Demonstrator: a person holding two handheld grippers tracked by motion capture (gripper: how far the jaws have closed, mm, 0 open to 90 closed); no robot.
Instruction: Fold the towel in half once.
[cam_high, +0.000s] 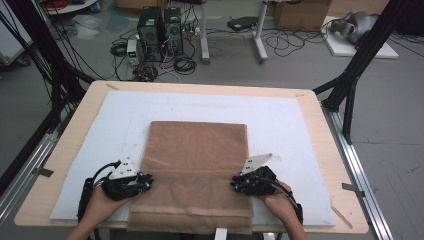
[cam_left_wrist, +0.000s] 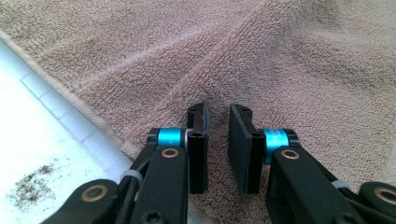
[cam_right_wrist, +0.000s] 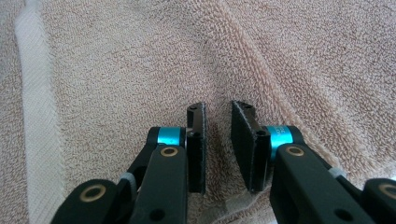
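The near edge of the brown towel (cam_high: 195, 165) hangs a little over the front edge of the surface (cam_high: 320, 120), so its last strip is cut off at the bottom of the high view. The person's arms are cut off there too; you see just hands and a bit of wrist. In that view the tips of both claws are too small and dark to make out.

The towel is fuzzy terry cloth with tiny loops, folded into a tall rectangle. It lies on a pale blue-white sheet (cam_high: 290, 115) in the middle of the wooden surface, closer to the front edge. Soft ridges run across it like long wrinkles.

The left claw (cam_left_wrist: 218, 147) sits at the towel's left edge. Its two flat black pads are spread a little apart, with a small gap, resting on the cloth and pinching nothing. Blue metal rings sit behind the pads. A patch of dark crumbs (cam_left_wrist: 32, 186) lies on the sheet beside it.

The right claw (cam_right_wrist: 219, 147) sits at the towel's right edge, also spread a little, empty. A smooth woven band (cam_right_wrist: 35, 116) runs down the towel there
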